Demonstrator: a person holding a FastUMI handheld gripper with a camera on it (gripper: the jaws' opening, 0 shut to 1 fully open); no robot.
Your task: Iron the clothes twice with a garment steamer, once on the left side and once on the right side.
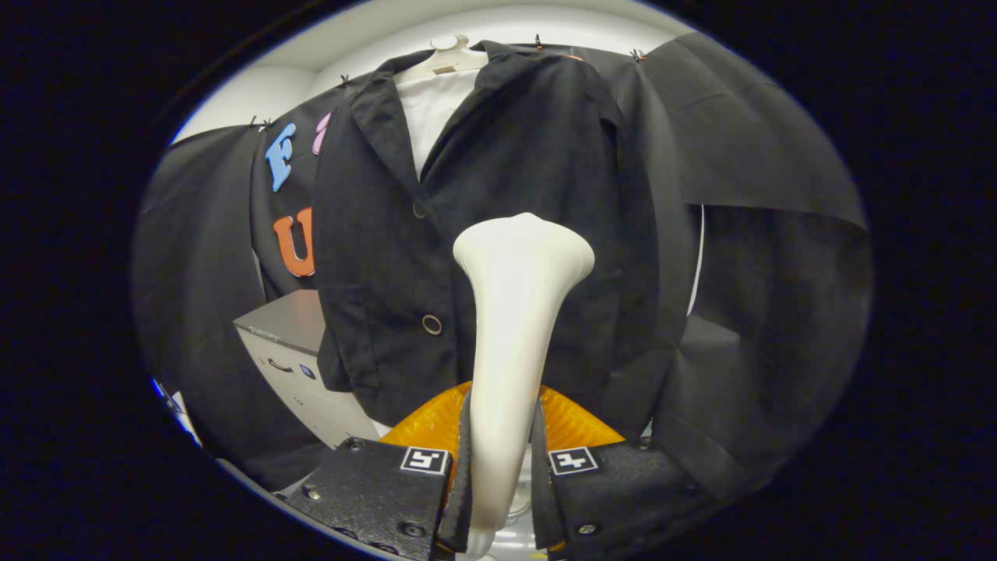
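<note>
Black cloth walls (779,156) close the booth, with a pale ceiling at the top of the frame and a grey cabinet (292,343) at lower left. In the centre of the frame hangs a black jacket (506,156) on a white hanger (452,54), with a white lining showing at the collar and 2 buttons down its front edge.

We hold the gripper (502,460) at the bottom centre, and its 2 fingers are closed on the neck of the steamer (518,312). The white steamer rises from between them, its flared head sitting in front of the jacket's middle, just right of the lower button (431,324). We cannot tell whether the head touches the fabric or stands a little off it. An orange ribbed part (576,425) shows just behind the fingers.

We judge that a pass is under way or about to begin, and we cannot say which side is being done.

The risks from here: the smooth tapered neck could slip or turn in the grip, so the head would point away from the cloth. Pushing too hard could swing the jacket on its hanger. The head could also catch on a button or the lapel.

We can read no brand or label. Each finger carries a square black-and-white marker (424,460).
</note>
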